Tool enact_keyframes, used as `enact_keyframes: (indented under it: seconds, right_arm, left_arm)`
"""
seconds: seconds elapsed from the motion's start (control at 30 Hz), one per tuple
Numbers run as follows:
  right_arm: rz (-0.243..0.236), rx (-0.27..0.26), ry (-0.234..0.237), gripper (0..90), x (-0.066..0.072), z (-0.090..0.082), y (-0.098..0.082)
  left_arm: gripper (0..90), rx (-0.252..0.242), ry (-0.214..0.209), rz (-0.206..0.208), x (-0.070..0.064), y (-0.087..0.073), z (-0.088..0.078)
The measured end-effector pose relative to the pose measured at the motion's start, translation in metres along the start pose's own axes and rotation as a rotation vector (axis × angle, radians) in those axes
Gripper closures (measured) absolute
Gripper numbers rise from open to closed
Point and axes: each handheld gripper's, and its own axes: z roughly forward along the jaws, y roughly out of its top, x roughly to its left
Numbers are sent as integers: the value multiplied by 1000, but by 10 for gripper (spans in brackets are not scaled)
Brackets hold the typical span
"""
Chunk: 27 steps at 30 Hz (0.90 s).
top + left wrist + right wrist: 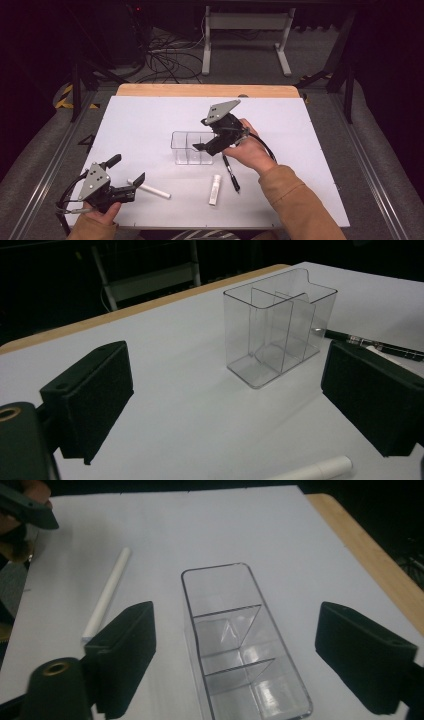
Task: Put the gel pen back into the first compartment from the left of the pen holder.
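Both grippers have their jaws spread wide with nothing between them. Right gripper (200,147) hangs just above the clear organizer (240,645), jaws either side of it but not touching; its compartments look bare. Just behind that hand lie a black pen (231,174) and a short white tube (215,189). Left gripper (127,170) sits well off to the side, with a white marker (150,189) just past its fingertips.

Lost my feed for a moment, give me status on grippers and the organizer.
Right hand-held gripper open above the clear organizer, jaws empty. Left hand-held gripper open, empty, near the white marker. Organizer compartments empty, nothing blocking.
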Motion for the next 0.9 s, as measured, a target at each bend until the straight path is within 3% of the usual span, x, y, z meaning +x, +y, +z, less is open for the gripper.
enact_keyframes:
  seconds: [0.23,0.47,0.7,0.9]
  right_arm:
    - [70,-92,-62,29,-2,-24,-8]
    - [111,-139,-66,11,-1,-36,-14]
    - [105,-152,-83,0,3,-43,-15]
    - [81,-160,-128,0,13,-50,-17]
  left_arm:
    - [72,-1,4,-1,-1,0,0]
    - [72,-3,10,0,-1,0,-1]
    - [72,-2,5,-1,-1,1,0]
    - [72,-2,5,3,-1,1,-1]
